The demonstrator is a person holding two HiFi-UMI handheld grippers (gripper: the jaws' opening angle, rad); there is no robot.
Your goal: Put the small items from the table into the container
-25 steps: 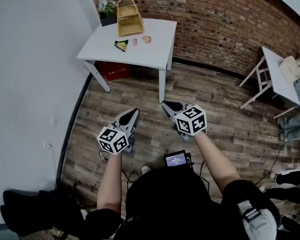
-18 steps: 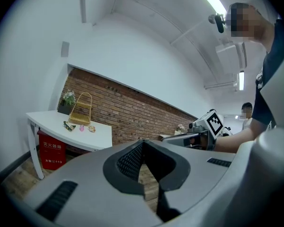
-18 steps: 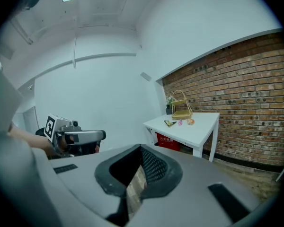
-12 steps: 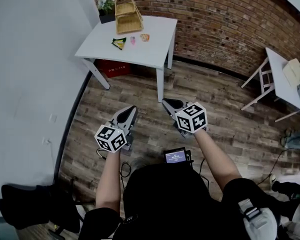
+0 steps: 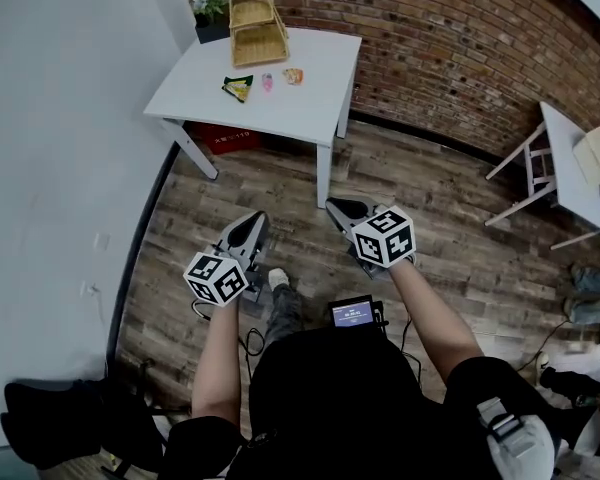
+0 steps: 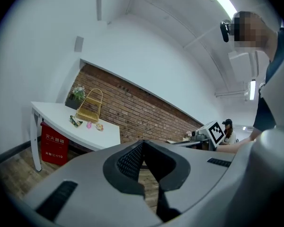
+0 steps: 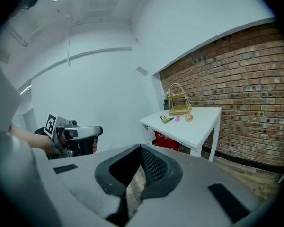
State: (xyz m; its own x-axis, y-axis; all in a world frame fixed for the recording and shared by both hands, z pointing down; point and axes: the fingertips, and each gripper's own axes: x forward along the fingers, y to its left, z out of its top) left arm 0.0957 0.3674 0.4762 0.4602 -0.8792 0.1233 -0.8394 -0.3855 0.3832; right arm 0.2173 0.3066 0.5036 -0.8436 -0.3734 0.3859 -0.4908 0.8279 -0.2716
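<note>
Well short of the white table (image 5: 280, 108), both forearms reach forward over plank floor (image 5: 440, 238). Left gripper (image 5: 252, 224) and right gripper (image 5: 342, 210) sit side by side, jaws closed, empty. On the tabletop a green packet (image 5: 238, 88), pink piece (image 5: 267, 82) and orange piece (image 5: 293, 76) lie just beside the wicker basket (image 5: 256, 34). Brick wall (image 5: 450, 38) behind.

A white table (image 5: 310, 103) stands on a wooden floor (image 5: 450, 228). At its far edge sit a wicker basket (image 5: 256, 30) and a potted plant (image 5: 210, 8). Nearer lie a green-yellow packet (image 5: 239, 88), a pink item (image 5: 267, 82) and an orange item (image 5: 293, 76).
</note>
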